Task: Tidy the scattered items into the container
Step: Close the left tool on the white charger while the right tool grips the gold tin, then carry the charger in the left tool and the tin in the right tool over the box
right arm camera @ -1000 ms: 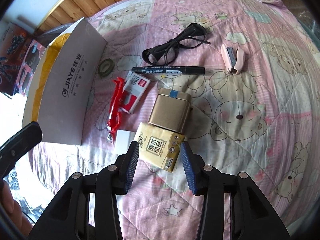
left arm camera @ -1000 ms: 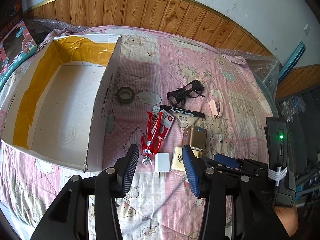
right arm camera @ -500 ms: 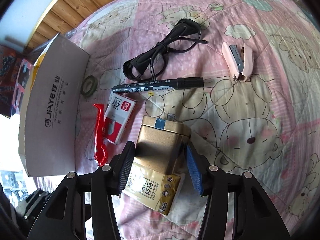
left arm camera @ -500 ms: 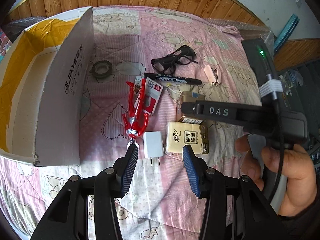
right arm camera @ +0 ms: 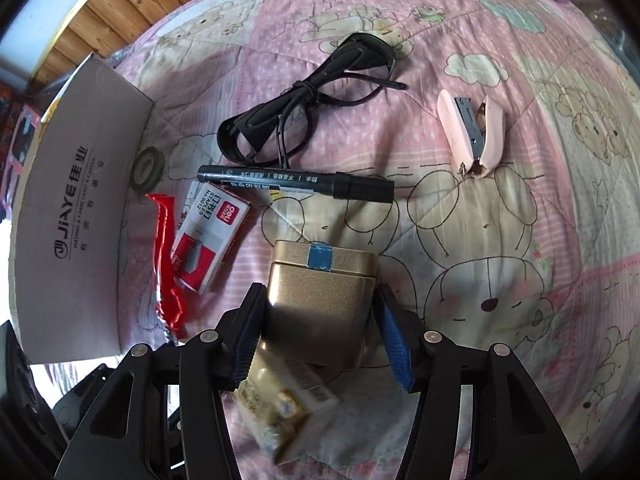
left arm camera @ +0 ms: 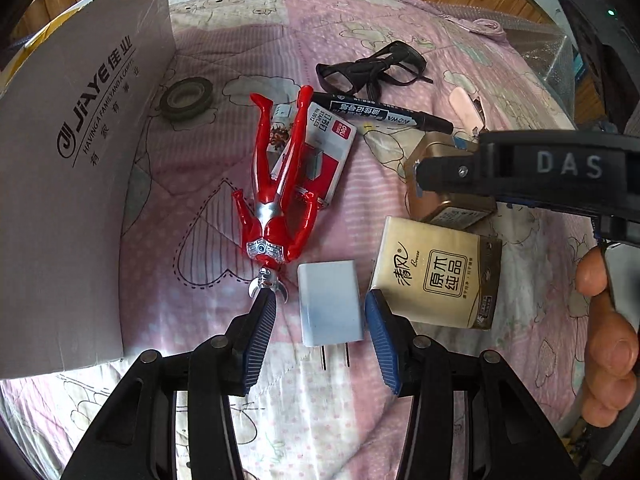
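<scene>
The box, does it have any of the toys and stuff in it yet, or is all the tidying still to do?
Nothing looks put away yet; the box shows only its outer wall, so its inside is hidden. In hand: the right gripper has open jaws either side of the gold tin, and the left gripper straddles the white charger. Left on the blanket: red figure, marker, glasses, stapler.

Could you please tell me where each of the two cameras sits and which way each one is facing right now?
Left wrist: on the left gripper, facing forward and down at the white charger between its open jaws; a hand shows at right.
Right wrist: on the right gripper, facing down at the gold tin between its open jaws.
Shared: gold tin, tissue pack, red figure, marker, cardboard box.
</scene>
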Demonstrator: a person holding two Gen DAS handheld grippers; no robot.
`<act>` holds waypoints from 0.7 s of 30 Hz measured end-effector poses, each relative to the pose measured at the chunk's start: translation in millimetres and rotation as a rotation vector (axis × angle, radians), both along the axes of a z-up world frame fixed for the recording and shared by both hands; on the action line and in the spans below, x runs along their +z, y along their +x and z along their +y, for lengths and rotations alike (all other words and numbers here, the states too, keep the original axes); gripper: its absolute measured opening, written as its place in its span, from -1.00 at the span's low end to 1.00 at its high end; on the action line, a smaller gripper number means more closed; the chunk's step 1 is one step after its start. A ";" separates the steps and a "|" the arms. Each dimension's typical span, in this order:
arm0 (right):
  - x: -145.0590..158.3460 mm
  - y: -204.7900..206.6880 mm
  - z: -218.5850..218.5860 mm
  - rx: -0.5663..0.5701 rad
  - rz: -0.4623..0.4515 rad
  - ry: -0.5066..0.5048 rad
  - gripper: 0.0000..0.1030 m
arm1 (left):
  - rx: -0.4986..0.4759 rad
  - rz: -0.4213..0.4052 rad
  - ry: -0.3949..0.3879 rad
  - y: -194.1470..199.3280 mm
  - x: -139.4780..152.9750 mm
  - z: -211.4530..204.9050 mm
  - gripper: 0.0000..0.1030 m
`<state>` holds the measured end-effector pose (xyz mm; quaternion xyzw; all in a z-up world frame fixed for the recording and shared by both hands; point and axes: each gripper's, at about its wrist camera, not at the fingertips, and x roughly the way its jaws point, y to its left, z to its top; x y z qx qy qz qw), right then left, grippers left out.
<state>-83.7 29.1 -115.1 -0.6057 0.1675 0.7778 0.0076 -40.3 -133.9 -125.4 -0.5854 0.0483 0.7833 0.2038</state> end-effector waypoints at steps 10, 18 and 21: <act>-2.1 14.0 26.4 -0.042 0.008 -0.022 0.04 | 0.050 -0.024 0.011 2.5 -4.9 -22.6 -0.33; 25.1 27.9 24.9 -0.043 0.062 -0.027 0.02 | 0.019 -0.002 0.056 9.3 15.9 -20.7 -0.38; 32.7 35.1 22.1 -0.030 0.068 -0.022 0.02 | 0.015 0.001 0.092 14.3 31.3 -26.0 -0.38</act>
